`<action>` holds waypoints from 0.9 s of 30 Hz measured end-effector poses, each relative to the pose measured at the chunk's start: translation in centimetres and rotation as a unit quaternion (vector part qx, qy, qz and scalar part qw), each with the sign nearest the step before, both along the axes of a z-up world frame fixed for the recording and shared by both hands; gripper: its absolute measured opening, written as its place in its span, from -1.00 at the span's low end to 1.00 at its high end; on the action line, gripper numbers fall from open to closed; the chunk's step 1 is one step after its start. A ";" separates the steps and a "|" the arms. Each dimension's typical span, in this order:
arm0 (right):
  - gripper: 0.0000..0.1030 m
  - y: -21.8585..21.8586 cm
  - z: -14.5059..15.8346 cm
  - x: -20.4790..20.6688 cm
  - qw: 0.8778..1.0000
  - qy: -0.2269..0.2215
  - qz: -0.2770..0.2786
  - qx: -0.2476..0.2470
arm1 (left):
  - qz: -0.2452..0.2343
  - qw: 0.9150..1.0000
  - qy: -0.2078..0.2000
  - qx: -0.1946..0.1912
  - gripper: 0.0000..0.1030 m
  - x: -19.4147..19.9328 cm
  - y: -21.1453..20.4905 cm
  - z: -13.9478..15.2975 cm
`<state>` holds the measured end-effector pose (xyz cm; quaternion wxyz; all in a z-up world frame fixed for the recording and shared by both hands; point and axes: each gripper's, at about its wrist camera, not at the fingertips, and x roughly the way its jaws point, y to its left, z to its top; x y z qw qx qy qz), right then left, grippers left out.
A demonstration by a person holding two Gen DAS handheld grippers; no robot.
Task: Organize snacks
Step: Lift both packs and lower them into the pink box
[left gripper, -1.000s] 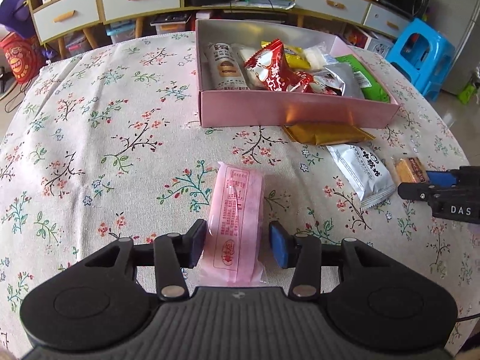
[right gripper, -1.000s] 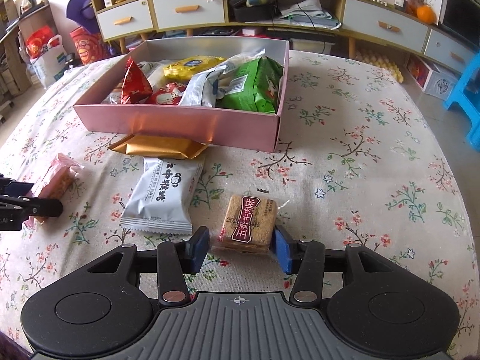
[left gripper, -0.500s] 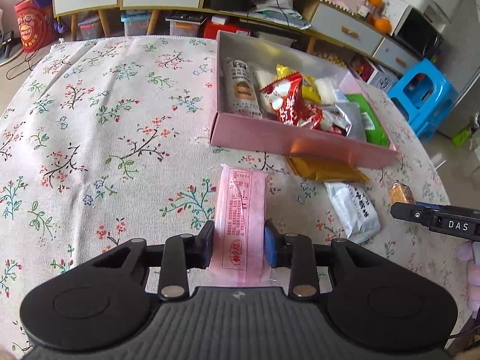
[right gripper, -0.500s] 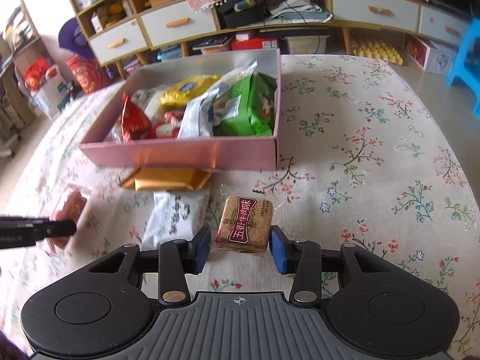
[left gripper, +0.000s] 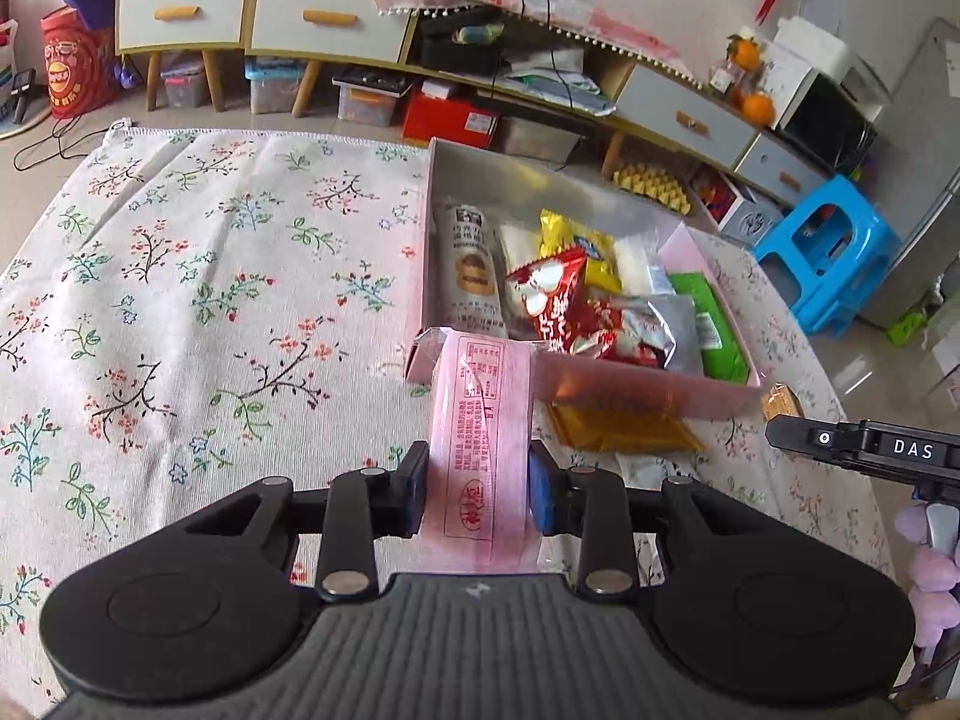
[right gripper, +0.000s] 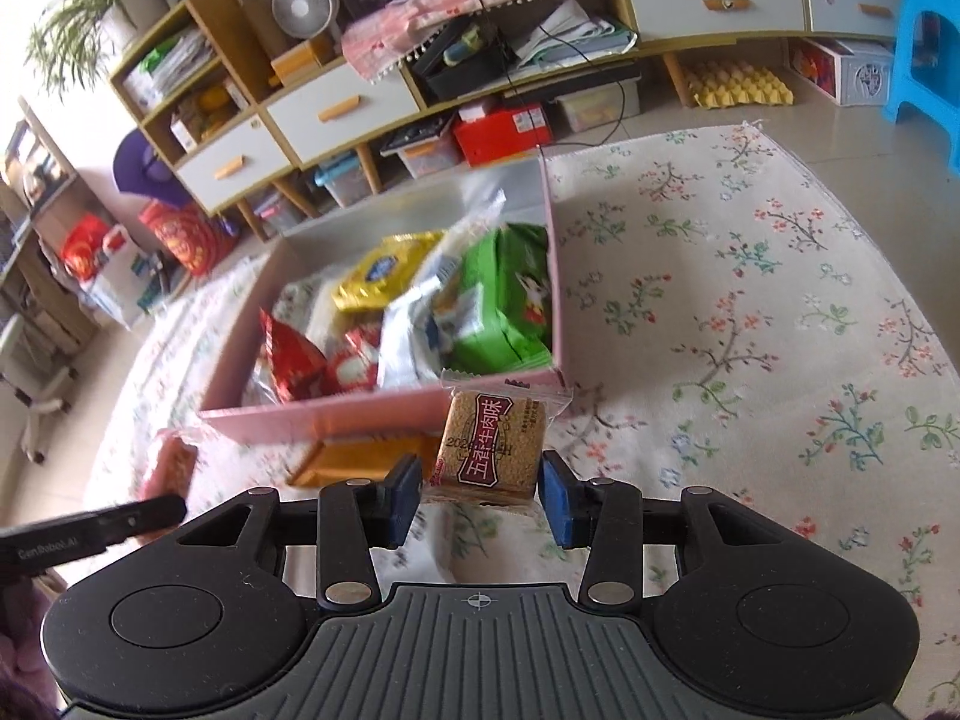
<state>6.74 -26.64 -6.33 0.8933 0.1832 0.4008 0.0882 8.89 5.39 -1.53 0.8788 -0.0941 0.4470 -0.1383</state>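
Observation:
My left gripper [left gripper: 480, 492] is shut on a long pink snack packet [left gripper: 483, 420], which hangs above the floral tablecloth [left gripper: 210, 312] just before the pink box [left gripper: 660, 393]. My right gripper [right gripper: 480, 495] is shut on a square brown snack [right gripper: 489, 450] in a clear wrapper, held off the cloth near the pink box's [right gripper: 360, 414] front right corner. In the right wrist view the left gripper [right gripper: 90, 531] and its pink packet [right gripper: 171, 468] appear at the lower left. The left wrist view shows the right gripper [left gripper: 864, 450] at the right edge.
The box holds several packets, among them red [left gripper: 549, 294], yellow [left gripper: 582, 252] and green [left gripper: 714, 330]. A gold packet [left gripper: 624, 429] lies on the cloth against the box's front wall. Cabinets [left gripper: 324, 18] and a blue stool [left gripper: 828, 252] stand beyond the table.
Both grippers closed on their snacks and lifted them off the cloth. Both views have risen and rolled, and the box now lies closer ahead.

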 end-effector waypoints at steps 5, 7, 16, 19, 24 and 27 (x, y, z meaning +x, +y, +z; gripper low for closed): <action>-0.20 0.6 1.0 0.9 1.000 -0.011 -0.004 0.025 | 0.011 1.000 -0.009 -0.009 -0.42 1.0 -0.4 0.3; -0.20 0.9 1.3 1.3 0.999 -0.015 -0.005 0.034 | 0.014 1.000 -0.013 -0.016 -0.42 1.4 -0.6 0.4; -0.20 1.9 1.8 3.4 0.997 -0.027 -0.013 0.070 | 0.026 0.999 -0.041 -0.024 -0.42 3.6 -1.7 0.3; -0.20 2.1 1.6 4.3 0.996 -0.026 -0.017 0.083 | 0.032 0.998 -0.044 -0.028 -0.42 4.3 -2.1 -0.1; -0.19 2.3 1.1 5.5 0.994 -0.024 -0.023 0.104 | 0.035 0.998 -0.050 -0.029 -0.42 5.0 -2.8 -0.5; -0.19 2.3 0.8 6.2 0.992 -0.021 -0.030 0.119 | 0.038 0.997 -0.053 -0.034 -0.42 5.4 -3.3 -0.8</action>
